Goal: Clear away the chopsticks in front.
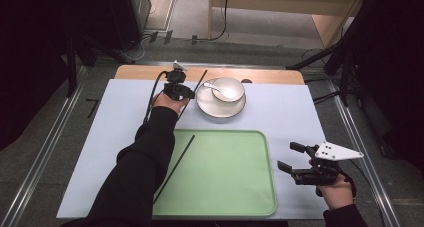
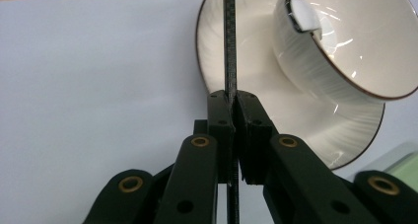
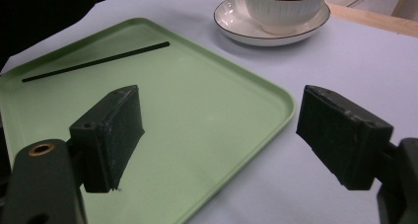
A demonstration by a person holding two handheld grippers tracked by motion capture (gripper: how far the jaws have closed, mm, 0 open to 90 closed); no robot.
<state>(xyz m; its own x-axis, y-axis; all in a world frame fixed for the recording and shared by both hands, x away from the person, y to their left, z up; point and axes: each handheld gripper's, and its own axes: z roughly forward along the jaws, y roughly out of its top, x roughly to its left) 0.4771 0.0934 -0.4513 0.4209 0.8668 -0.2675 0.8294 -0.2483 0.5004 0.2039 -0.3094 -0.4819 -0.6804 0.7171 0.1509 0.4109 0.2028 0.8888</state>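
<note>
Biggest hazard: swinging the pinched chopstick into the bowl or its plate just beside it, tipping the bowl and flinging out the white spoon resting inside. Left gripper fully closed on that thin black stick near the far edge of the table, clamped somewhere along its length, so a long lever free to sweep on either side. Next: slipping or twisting in the pads, given such a narrow, smooth rod, and dropping short of the green tray where the other chopstick already lies at the tray's left edge. Smaller: landing crossed on that mate and rolling off the rim. Right gripper wide open, holding nothing, parked right of the tray.
</note>
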